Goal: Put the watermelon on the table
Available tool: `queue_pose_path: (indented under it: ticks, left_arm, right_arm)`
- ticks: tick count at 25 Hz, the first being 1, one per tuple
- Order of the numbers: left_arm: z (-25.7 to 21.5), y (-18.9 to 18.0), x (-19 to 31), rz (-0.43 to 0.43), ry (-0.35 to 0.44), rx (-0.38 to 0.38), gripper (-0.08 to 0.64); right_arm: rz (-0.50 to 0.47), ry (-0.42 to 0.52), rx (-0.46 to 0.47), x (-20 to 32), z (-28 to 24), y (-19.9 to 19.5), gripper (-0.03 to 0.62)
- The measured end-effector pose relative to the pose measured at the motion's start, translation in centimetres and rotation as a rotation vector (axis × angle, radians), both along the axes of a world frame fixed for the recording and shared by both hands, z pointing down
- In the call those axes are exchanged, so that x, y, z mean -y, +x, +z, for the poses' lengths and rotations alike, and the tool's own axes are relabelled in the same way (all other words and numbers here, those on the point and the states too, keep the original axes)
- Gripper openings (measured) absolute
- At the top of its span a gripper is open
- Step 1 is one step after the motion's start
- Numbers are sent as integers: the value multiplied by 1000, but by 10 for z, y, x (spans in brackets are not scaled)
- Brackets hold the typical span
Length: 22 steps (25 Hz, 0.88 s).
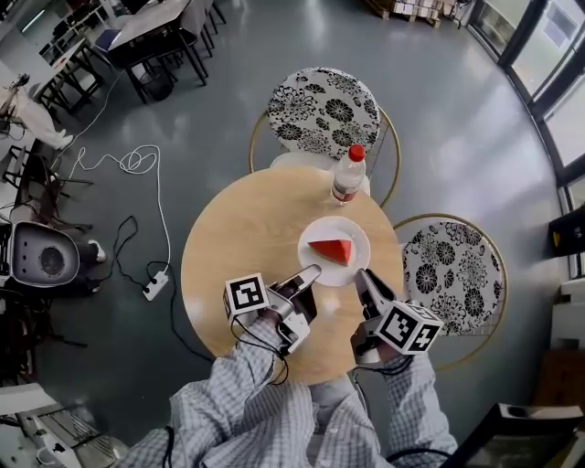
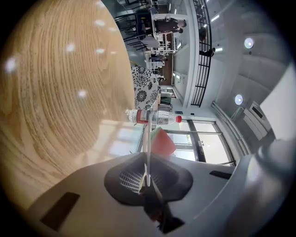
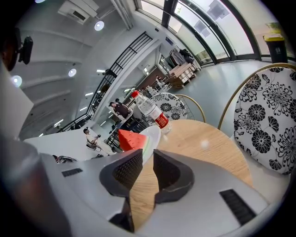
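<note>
Though the watermelon [image 1: 331, 249] is set on the plate [image 1: 352, 230] over the table [image 1: 238, 256], the plate's rim is clamped by the left gripper [image 1: 315, 271]. The right gripper [image 1: 361, 275] is held beside the plate with its jaws parted, so only letting go is judged left.

Grey floor [image 1: 457, 137] is picking up daylight from windows [image 1: 548, 55] at right. Two floral-cushioned chairs [image 1: 322, 108] are standing mid-room. White cable [image 1: 137, 163] is trailing to a power strip [image 1: 154, 285]. Dark tables [image 1: 155, 27] are sitting upper left.

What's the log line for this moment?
left gripper: shut on plate rim | right gripper: open, beside plate | watermelon: on plate | bottle: upright behind
</note>
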<state>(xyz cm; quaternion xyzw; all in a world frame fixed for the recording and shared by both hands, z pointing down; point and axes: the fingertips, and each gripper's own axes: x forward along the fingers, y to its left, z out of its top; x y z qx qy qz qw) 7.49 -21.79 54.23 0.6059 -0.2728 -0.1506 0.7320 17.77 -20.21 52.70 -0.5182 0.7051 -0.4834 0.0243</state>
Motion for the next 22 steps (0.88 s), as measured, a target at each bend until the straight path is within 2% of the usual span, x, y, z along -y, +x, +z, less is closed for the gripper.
queue_pose_path:
  ticks: [17, 22]
  left_arm:
    - [72, 5, 36, -1, -127, 78, 26]
    - [81, 5, 44, 5, -131, 100, 26]
  right_arm:
    - [-25, -185, -154, 40, 77, 4, 78]
    - [-13, -214, -244, 48, 90, 6, 77]
